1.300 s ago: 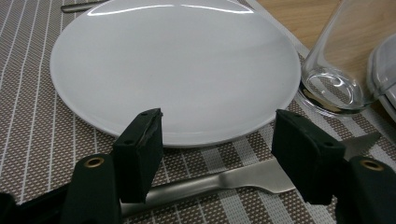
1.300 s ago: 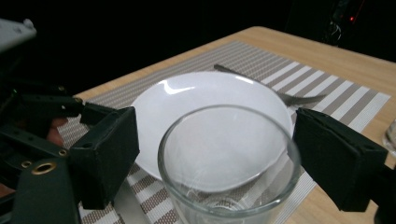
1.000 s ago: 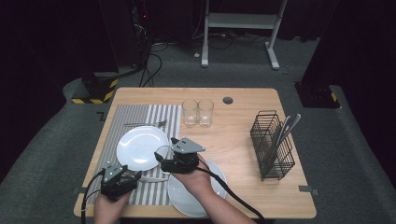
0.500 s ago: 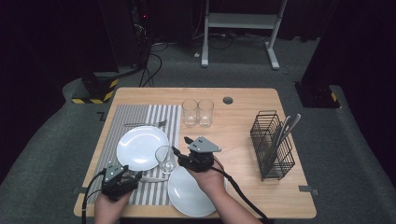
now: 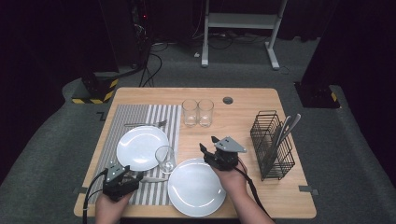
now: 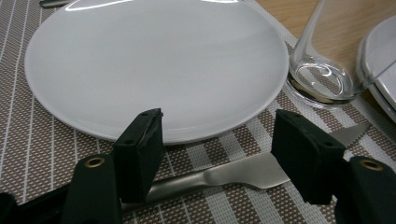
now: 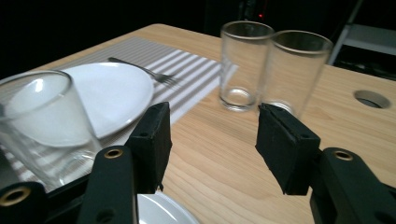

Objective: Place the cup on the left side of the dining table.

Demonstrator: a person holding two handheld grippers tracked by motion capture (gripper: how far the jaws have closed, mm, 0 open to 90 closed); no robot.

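Currently mid table-setting. My left gripper rests open astride the table knife on the striped placemat, pads not pressing. My right gripper, jaws just closing partway with nothing between them, faces the two tumblers. Next, I judge: advance, straddle one tumbler, close.

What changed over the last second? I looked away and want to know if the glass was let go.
The right tongs left the glass on the mat and moved right, over bare wood; their jaws have just been closing, with nothing between them. Left tongs, knife and plates stayed put.
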